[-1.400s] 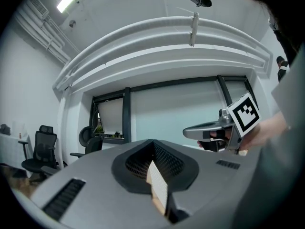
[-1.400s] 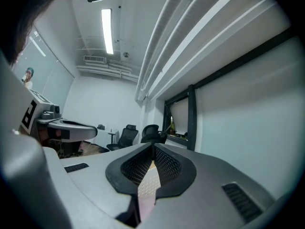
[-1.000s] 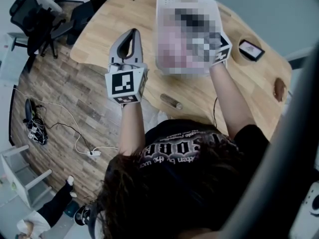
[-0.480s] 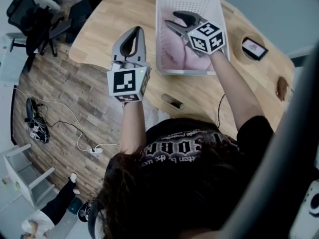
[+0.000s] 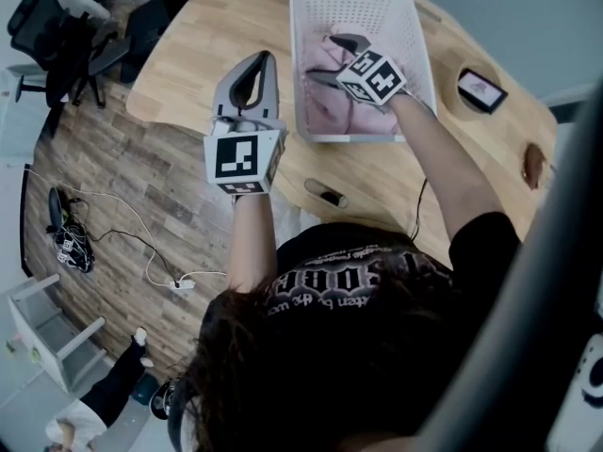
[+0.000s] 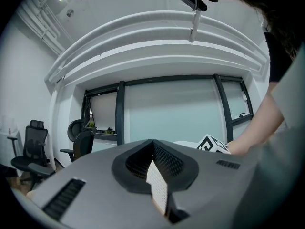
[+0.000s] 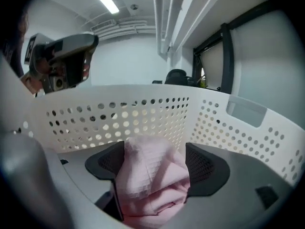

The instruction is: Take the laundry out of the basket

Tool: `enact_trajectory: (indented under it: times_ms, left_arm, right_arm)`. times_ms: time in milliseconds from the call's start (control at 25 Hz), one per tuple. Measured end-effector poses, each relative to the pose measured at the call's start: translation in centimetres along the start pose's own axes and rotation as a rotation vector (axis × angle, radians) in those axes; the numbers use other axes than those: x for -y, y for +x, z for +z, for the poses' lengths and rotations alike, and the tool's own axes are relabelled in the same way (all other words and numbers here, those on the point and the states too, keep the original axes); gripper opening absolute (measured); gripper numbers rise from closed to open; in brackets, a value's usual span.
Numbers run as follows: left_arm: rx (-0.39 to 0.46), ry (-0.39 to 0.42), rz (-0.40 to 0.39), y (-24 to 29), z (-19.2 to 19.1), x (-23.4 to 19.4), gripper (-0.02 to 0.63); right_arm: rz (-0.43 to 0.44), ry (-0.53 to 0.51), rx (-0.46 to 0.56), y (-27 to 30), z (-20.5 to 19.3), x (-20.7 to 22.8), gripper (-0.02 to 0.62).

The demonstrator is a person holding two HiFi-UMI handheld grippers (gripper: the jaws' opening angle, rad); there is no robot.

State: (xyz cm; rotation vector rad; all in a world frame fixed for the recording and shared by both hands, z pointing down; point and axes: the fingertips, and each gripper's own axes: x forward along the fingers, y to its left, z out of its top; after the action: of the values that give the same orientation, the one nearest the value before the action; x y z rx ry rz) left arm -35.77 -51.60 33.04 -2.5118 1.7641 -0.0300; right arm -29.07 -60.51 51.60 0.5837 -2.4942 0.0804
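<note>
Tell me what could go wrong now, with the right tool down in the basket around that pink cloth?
1. The jaws of the right gripper have just been opening and stand wide with the pink cloth between them. Closing may pinch only a fold, which could slip out on lifting.
2. The left gripper is shut and beside the basket, not holding it, so the basket might lift or slide with the cloth.
</note>
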Motion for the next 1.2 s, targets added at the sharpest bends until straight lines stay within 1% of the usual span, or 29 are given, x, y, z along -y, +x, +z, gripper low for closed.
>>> enact_trajectory:
  times_ms: [120, 320, 480, 640, 760, 800, 840, 920, 1120, 1200]
  left_arm:
    - [0.000, -0.004, -0.004, 0.2, -0.1, 0.1, 0.002]
    - [0.000, 0.000, -0.009, 0.2, -0.1, 0.1, 0.002]
    - [0.000, 0.011, -0.017, 0.1, 0.0, 0.3, 0.002]
    - [-0.001, 0.015, -0.020, 0.0, 0.1, 0.4, 0.002]
    - [-0.004, 0.020, -0.025, 0.1, 0.0, 0.4, 0.002]
    - [-0.004, 0.022, -0.027, 0.1, 0.0, 0.4, 0.002]
    - [-0.005, 0.024, -0.027, 0.1, 0.1, 0.4, 0.002]
    - [-0.005, 0.025, -0.027, -0.1, 0.1, 0.4, 0.002]
    - [-0.004, 0.025, -0.013, -0.4, 0.2, 0.0, 0.002]
    - [-0.005, 0.025, -0.008, -0.6, 0.3, -0.2, 0.002]
  right_arm:
    - [0.028, -0.096, -0.082, 0.6, -1.5, -1.2, 0.397]
    - [0.052, -0.153, -0.170, 1.0, -3.4, -1.9, 0.399]
    - [0.046, -0.180, -0.221, 1.2, -4.4, -1.8, 0.399]
    - [0.031, -0.253, -0.301, 1.4, -5.9, -1.8, 0.397]
    - [0.017, -0.296, -0.340, 1.6, -6.4, -1.6, 0.393]
    - [0.013, -0.321, -0.352, 1.6, -6.3, -1.5, 0.376]
    - [0.008, -0.354, -0.364, 1.4, -6.2, -1.4, 0.345]
    - [-0.004, -0.405, -0.383, 1.1, -6.1, -1.1, 0.259]
    - [-0.009, -0.428, -0.393, 0.8, -6.0, -0.8, 0.199]
    - [-0.006, -0.434, -0.393, 0.6, -5.9, -0.9, 0.186]
